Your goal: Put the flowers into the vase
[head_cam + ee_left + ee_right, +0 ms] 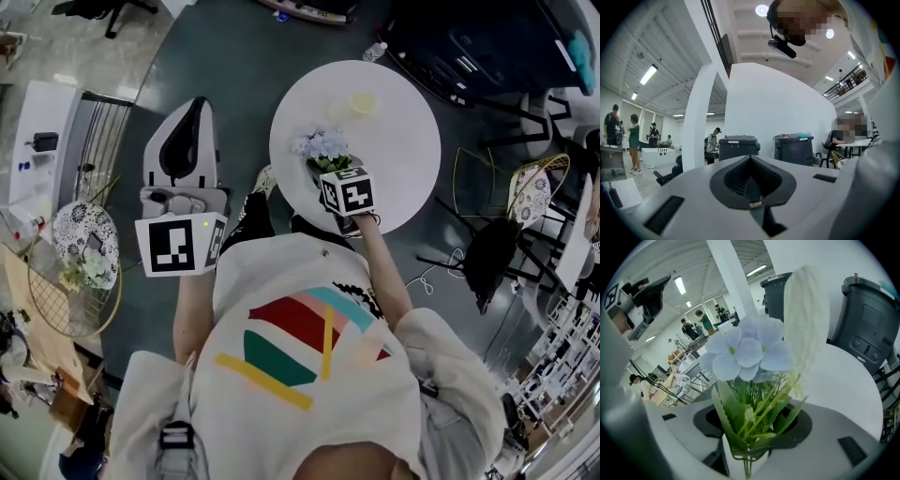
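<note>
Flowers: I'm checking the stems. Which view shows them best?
Right gripper view: the flowers fill it, stems and leaves close up. Head view shows them small over the table; left gripper view shows none.

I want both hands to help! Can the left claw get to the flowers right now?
Probably yes. The left claw hangs beside the table, shut and empty, and nothing stands between it and the flowers in the right claw. It would need to swing over and open.
</note>
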Tool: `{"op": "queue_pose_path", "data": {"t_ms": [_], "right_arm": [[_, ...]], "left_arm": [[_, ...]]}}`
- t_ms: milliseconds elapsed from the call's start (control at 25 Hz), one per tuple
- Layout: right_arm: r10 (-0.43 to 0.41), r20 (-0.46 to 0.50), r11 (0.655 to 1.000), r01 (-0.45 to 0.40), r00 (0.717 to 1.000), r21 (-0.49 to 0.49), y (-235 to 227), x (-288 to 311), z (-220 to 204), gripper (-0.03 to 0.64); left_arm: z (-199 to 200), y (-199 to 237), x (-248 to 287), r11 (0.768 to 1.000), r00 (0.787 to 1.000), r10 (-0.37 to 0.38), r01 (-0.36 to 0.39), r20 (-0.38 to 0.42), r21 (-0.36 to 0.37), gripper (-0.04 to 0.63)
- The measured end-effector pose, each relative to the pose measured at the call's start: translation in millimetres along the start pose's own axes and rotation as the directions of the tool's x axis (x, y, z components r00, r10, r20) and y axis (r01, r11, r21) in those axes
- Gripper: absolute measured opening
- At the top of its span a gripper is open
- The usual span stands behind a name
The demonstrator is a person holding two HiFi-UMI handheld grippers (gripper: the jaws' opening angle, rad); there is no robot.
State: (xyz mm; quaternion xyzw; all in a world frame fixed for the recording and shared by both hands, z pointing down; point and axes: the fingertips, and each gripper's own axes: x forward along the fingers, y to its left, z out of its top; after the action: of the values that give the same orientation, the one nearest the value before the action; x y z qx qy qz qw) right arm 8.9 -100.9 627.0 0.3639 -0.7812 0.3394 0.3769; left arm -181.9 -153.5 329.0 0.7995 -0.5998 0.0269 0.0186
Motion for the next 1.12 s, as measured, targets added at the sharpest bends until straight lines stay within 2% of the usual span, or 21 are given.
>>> {"op": "queue_pose_path", "data": {"t_ms": [160,320,440,560,640,680,840,960,1040,1120], "right_arm": [[0.064,0.101,0.997,-0.059,0.993,-0.048,17,-20,34,0.245],[0.130,0.242,0.987,-0.102,0.962,-0.125,37,-50,77,0.245],[0.158,0.356,0.979,-0.099,0.921,-0.178,49,-80,112,0.245],[0.196,0.484,0.968,-0.088,0.853,-0.237,61,-118,151,0.245],[0.232,0.578,0.960,-0.088,0.782,-0.267,70,-150,175,0.245],[0.254,0.626,0.956,-0.094,0.737,-0.277,75,-167,187,0.245],[0.324,0.794,0.946,-0.160,0.514,-0.283,87,-239,220,0.245],[0.343,0.873,0.935,-0.218,0.347,-0.280,86,-289,229,0.245],[0.344,0.898,0.929,-0.243,0.276,-0.281,84,-315,230,0.245],[0.339,0.912,0.928,-0.242,0.233,-0.283,81,-333,230,0.245]], "left_arm": [[4,-1,3,1.000,1.000,-0.001,0.001,0.013,0.001,0.005],[8,-2,6,1.000,1.000,-0.005,0.005,0.024,0.006,0.005],[13,-3,9,1.000,0.999,-0.012,0.012,0.038,0.008,0.005],[20,-7,13,1.000,0.998,-0.028,0.028,0.054,0.009,0.005],[24,-12,17,0.999,0.997,-0.045,0.045,0.064,0.006,0.005],[27,-15,19,0.998,0.996,-0.055,0.055,0.069,0.005,0.005],[39,-32,29,0.994,0.989,-0.106,0.106,0.101,0.006,0.005],[52,-47,35,0.989,0.980,-0.151,0.151,0.132,0.009,0.005],[60,-57,37,0.985,0.974,-0.172,0.172,0.147,0.009,0.005],[65,-65,39,0.981,0.969,-0.191,0.192,0.156,0.008,0.005]]}}
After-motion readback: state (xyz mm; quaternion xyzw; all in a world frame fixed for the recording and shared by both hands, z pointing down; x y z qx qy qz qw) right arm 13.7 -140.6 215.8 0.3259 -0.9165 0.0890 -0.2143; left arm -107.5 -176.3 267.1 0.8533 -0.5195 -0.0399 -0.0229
